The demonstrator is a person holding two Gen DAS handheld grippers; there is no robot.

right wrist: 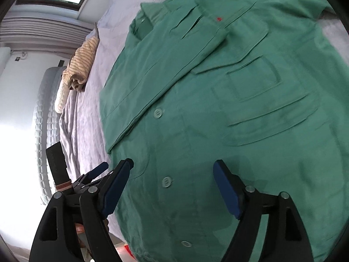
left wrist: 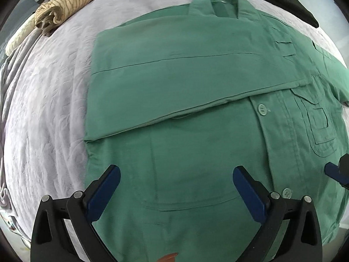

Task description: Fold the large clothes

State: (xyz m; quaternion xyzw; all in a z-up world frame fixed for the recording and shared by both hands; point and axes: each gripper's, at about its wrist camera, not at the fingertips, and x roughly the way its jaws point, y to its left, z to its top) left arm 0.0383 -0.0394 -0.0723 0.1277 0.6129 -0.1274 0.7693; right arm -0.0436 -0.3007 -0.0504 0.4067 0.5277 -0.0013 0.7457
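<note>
Below both grippers' spread fingers (left wrist: pixel 104 194), green shirt (left wrist: pixel 196 87) flat, untouched

green shirt (left wrist: pixel 196 83) hem, right sleeve cut off

The green shirt (left wrist: pixel 196 83) lies flat and low across the bedspread (left wrist: pixel 48 100), so a gripper can pass over it anywhere. In the left wrist view, bare bedspread runs wide from 8 to 11 o'clock of the shirt. A rolled striped garment (left wrist: pixel 69 2) sits raised at 10 o'clock, a dark garment (left wrist: pixel 290 2) at 1 o'clock. The right gripper (left wrist: pixel 337 172) crowds 3 o'clock.
</note>
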